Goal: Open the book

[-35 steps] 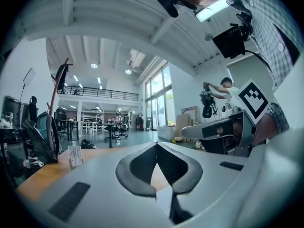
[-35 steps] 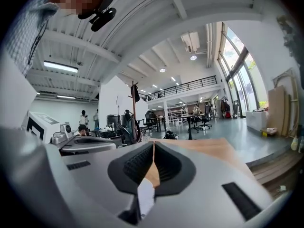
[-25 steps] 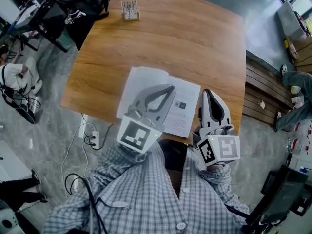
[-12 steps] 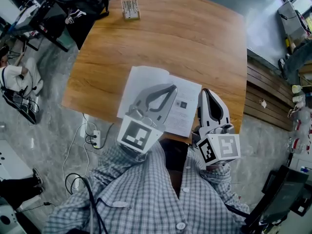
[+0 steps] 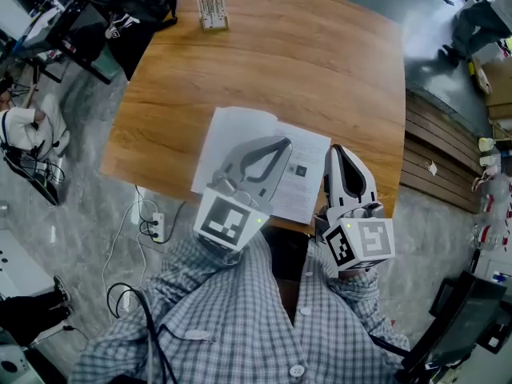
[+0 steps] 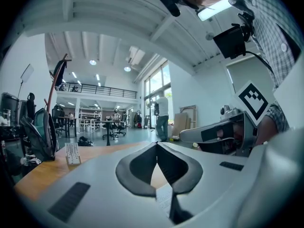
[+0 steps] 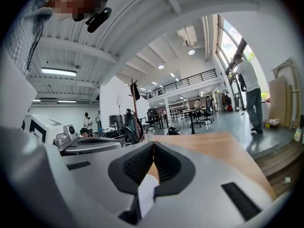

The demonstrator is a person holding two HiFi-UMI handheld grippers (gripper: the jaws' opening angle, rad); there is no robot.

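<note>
Brown wood of the rounded table top (image 5: 336, 62) showed beyond the thin white paper book (image 5: 232, 134), already lying open flat. Over the book's middle hung the grey left gripper (image 5: 280, 143), just off its right edge the grey right gripper (image 5: 339, 151), both pressed together on nothing. Any further turn would likely need parted jaws catching one leaf.

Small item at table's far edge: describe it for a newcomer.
On the brown wooden table, look past the open white book to the far edge. The small white block with dark markings there stands upright, alone; the book lies flat.
</note>
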